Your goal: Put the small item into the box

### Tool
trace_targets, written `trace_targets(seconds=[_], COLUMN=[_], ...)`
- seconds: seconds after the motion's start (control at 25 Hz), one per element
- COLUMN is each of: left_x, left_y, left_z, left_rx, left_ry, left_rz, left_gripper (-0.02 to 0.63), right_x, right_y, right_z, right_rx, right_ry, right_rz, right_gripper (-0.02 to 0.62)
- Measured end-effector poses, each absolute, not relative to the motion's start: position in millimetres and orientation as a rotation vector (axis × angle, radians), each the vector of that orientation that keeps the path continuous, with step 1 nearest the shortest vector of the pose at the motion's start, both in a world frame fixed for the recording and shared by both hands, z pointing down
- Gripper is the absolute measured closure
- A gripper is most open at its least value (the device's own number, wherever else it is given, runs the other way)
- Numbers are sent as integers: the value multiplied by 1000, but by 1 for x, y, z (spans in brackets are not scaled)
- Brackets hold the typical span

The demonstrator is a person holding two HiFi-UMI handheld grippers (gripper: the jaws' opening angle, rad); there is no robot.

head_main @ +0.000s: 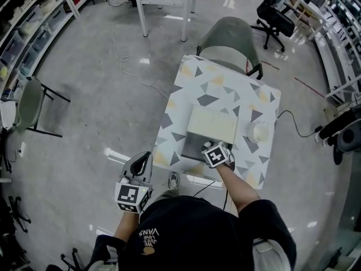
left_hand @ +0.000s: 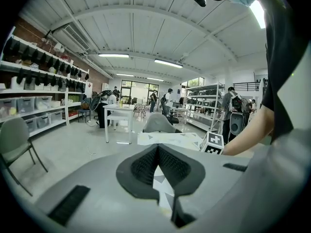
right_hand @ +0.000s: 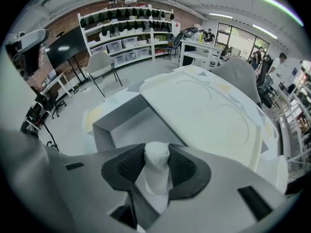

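Right gripper view: right gripper (right_hand: 157,152) clenched on the item (right_hand: 156,171), a small white cylinder-like piece standing upright between the 2 black pads, both pads against its sides. Its top end pokes past the jaw tips. Just beyond the jaws lies the box (right_hand: 116,125), grey, open, with its hollow facing up. The lid (right_hand: 209,110), pale cream, lies flat on the far side of the box.

Head view: right gripper (head_main: 217,152) hangs over the near part of the box (head_main: 194,145), pointing steeply down. The marker cube hides the item from this camera. Cannot tell whether the item touches the box floor. The lid (head_main: 211,123) spreads behind the box, joined along its far edge. The box sits about mid-width of the table (head_main: 208,83), toward its near edge, on a white cloth with grey and yellow triangles. 1 round white thing (head_main: 260,132) rests to the right of the box, apart from it. 1 grey-green chair (head_main: 228,38) stands beyond the box, tucked at the table's far side.

Left gripper (head_main: 139,164) is well left of the box and nearer the person, off the table, over bare floor.

Left gripper view: left gripper (left_hand: 156,152) has its jaw tips pressed together with nothing between them. The patterned cloth shows through the gap behind the tips.
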State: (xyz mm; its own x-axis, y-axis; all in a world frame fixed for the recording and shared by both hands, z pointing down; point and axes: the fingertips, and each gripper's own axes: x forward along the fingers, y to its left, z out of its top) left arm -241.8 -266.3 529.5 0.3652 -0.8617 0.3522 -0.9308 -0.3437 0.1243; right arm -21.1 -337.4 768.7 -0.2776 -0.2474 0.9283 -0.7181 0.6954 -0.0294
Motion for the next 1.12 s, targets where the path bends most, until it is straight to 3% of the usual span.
trace_targets(seconds=[0.72, 1.12], left_x=[-254, -251], left_y=[-264, -266], left_z=[533, 531], left_rx=[2317, 2329], left_ry=[-1585, -1573], left_rz=[345, 341], left_gripper=[600, 600], right_x=[-35, -32], right_y=[-342, -337], right_z=[785, 772], right_rx=[744, 849], right_ry=[-1800, -1844], right_rz=[590, 592], right_gripper=[454, 383])
